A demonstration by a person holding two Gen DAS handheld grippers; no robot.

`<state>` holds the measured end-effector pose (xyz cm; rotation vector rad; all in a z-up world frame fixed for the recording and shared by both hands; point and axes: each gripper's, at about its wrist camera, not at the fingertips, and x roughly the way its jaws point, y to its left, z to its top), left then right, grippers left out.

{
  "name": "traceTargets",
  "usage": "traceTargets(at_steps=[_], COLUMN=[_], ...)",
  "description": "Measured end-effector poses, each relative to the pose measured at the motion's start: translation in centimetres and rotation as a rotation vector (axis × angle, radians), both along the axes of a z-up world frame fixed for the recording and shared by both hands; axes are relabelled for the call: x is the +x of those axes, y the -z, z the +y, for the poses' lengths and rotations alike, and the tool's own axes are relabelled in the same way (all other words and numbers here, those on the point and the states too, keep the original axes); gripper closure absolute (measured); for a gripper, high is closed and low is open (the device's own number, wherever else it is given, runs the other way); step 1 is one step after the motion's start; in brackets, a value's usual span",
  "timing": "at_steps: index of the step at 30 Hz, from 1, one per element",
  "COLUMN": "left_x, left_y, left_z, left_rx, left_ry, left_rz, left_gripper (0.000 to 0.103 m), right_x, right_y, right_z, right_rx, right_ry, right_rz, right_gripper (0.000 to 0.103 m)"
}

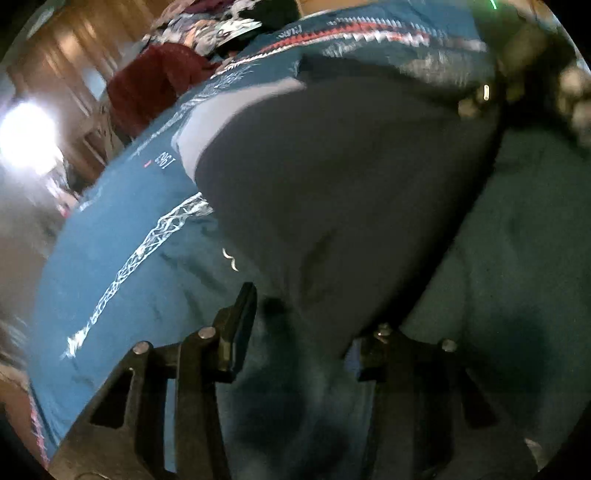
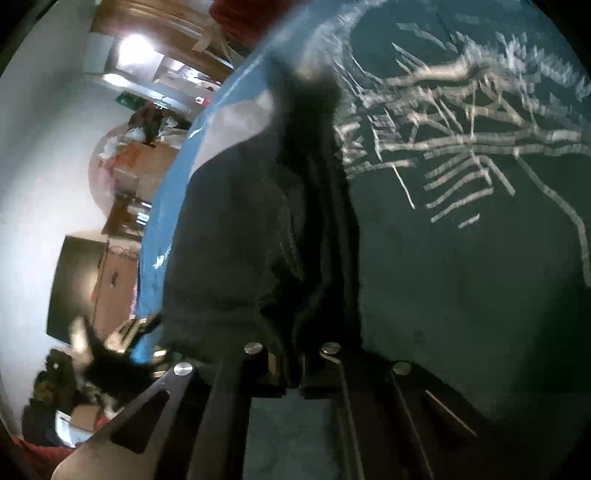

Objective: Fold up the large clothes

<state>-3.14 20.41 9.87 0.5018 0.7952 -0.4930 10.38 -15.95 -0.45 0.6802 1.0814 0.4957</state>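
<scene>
A large dark grey garment (image 1: pixel 332 184) hangs in front of the left wrist camera and narrows down toward my left gripper (image 1: pixel 306 332). Its fingers stand wide apart: the left finger (image 1: pixel 240 321) is bare, and the cloth's lower tip lies against the right one, partly hiding it. In the right wrist view the same dark garment (image 2: pixel 240 240) bunches into a thick fold, with my right gripper (image 2: pixel 297 363) shut on that fold. Under the garment lies a blue cloth (image 1: pixel 122 236) with white printed patterns (image 2: pixel 461 140).
A dark red garment (image 1: pixel 147 85) and a pile of patterned clothes (image 1: pixel 214 26) lie at the far end of the blue cloth. A blurred dark object (image 1: pixel 517 92) is at the upper right. Wooden furniture (image 2: pixel 118 273) and a white wall (image 2: pixel 44 147) lie beyond the cloth's edge.
</scene>
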Motion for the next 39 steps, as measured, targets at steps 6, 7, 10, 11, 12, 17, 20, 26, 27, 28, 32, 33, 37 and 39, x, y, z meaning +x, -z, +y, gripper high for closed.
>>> traceTargets(at_steps=[6,7,10,11,12,17,20,26,27,28,32,33,37,39], left_x=[-1.9,-0.6,4.2,5.3,5.5,6.3,9.9,21.5,21.5,21.0,19.3,19.0,19.7,19.4], left_y=[-7.0,-6.8,0.2,3.7,4.6,-2.7,-5.7,5.1,4.8,4.0,3.9,3.7,3.7,3.3], left_z=[3.5,3.1,0.0,-0.6,-0.5,1.7,1.9,-0.4,0.3,1.0,2.8,2.9,2.2,3.1], left_rx=[-0.263,-0.271,-0.104,-0.045,-0.055,-0.244,-0.316,-0.154,-0.200,-0.227,-0.327,-0.340,-0.351,-0.361], left_ry=[-0.079,-0.089,-0.045,-0.033,-0.034,-0.086,-0.116,-0.203,-0.215,-0.219,-0.207,-0.214,-0.212,-0.216], left_rz=[-0.148,-0.181,-0.030,0.053,0.058,-0.011,-0.121,0.125,0.128,0.124,0.096,0.095,0.100,0.105], left_gripper=[0.066,0.066,0.063,0.063,0.063,0.068,0.068,0.046,0.044,0.044,0.045,0.044,0.044,0.043], right_x=[-0.5,-0.4,-0.3,-0.4,-0.6,-0.9,-0.9,-0.9,-1.0,-1.3,-1.8,-0.8,9.8,15.6], right_y=[-3.3,-2.7,-0.4,0.2,0.8,1.1,1.8,1.5,0.7,-0.6,-6.8,-8.4,-11.3,-10.1], right_z=[0.1,0.0,0.0,-0.1,-0.2,0.3,0.1,-0.4,-0.3,-0.4,-1.2,-1.2,1.7,3.3], right_rx=[-0.049,-0.048,-0.043,-0.031,-0.009,0.003,0.032,0.024,-0.014,-0.066,-0.234,-0.234,-0.267,-0.282], right_ry=[-0.025,-0.021,-0.010,-0.003,0.003,0.005,0.011,0.002,-0.012,-0.026,-0.015,-0.003,-0.045,-0.077], right_rz=[-0.083,-0.068,-0.021,-0.015,-0.006,-0.014,-0.015,-0.013,-0.007,-0.016,-0.129,-0.174,-0.316,-0.302], right_gripper=[0.100,0.100,0.100,0.101,0.102,0.102,0.103,0.102,0.098,0.090,0.082,0.082,0.083,0.084])
